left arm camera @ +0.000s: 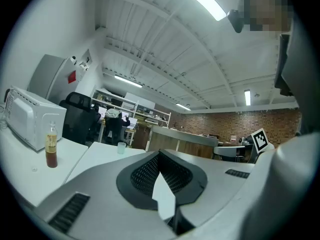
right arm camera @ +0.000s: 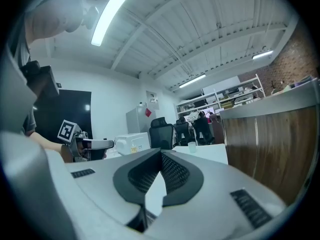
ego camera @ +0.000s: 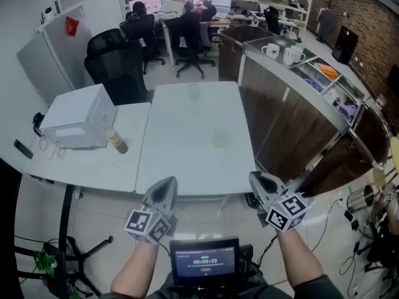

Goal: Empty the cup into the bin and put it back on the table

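A small see-through cup (ego camera: 194, 92) stands upright near the far end of the white table (ego camera: 181, 161). It shows small in the left gripper view (left arm camera: 121, 147) and the right gripper view (right arm camera: 192, 146). A second pale greenish see-through shape (ego camera: 220, 137) lies mid-table; I cannot tell what it is. My left gripper (ego camera: 167, 184) and right gripper (ego camera: 257, 178) hover side by side at the table's near edge, well short of the cup. The left gripper's (left arm camera: 159, 154) tips meet with nothing between them, and so do the right gripper's (right arm camera: 161, 153). No bin is in view.
A white box-like appliance (ego camera: 80, 117) and a brown bottle (ego camera: 118, 143) sit on the adjoining table at the left. A wood-fronted counter (ego camera: 293, 111) with two mugs (ego camera: 283, 53) runs along the right. Black office chairs (ego camera: 118, 64) stand beyond the tables.
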A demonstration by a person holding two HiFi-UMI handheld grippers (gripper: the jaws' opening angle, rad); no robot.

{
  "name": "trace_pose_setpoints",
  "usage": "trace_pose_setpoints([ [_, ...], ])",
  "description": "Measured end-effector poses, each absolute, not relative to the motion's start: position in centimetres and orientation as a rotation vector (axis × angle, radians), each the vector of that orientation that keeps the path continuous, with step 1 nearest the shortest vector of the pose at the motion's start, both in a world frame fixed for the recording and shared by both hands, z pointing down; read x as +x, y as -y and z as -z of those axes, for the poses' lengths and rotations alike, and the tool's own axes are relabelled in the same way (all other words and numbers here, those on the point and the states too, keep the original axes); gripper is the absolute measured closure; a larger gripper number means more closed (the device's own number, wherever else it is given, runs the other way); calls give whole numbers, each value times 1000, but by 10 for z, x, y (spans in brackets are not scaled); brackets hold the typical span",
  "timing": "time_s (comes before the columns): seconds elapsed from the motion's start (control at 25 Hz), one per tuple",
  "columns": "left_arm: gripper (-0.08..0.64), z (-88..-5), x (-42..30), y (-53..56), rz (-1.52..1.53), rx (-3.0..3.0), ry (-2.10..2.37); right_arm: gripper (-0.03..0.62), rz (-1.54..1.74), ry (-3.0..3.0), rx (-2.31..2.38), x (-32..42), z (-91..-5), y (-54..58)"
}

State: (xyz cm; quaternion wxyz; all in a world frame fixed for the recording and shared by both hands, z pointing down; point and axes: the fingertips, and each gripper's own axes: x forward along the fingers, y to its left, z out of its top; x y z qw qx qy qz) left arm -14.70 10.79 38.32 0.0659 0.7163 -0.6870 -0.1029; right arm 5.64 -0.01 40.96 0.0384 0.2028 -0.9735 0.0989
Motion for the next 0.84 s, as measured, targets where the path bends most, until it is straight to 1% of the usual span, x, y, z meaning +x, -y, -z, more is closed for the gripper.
trace_pose_setpoints([
  [0.24, 560, -380, -111, -112, 297, 2182, 2057, 591, -313, 2977, 598, 85, -414, -9],
  [0.84, 558, -368, -93, -126, 312, 2165, 2099, 591, -300, 3005, 566, 104, -402, -22],
])
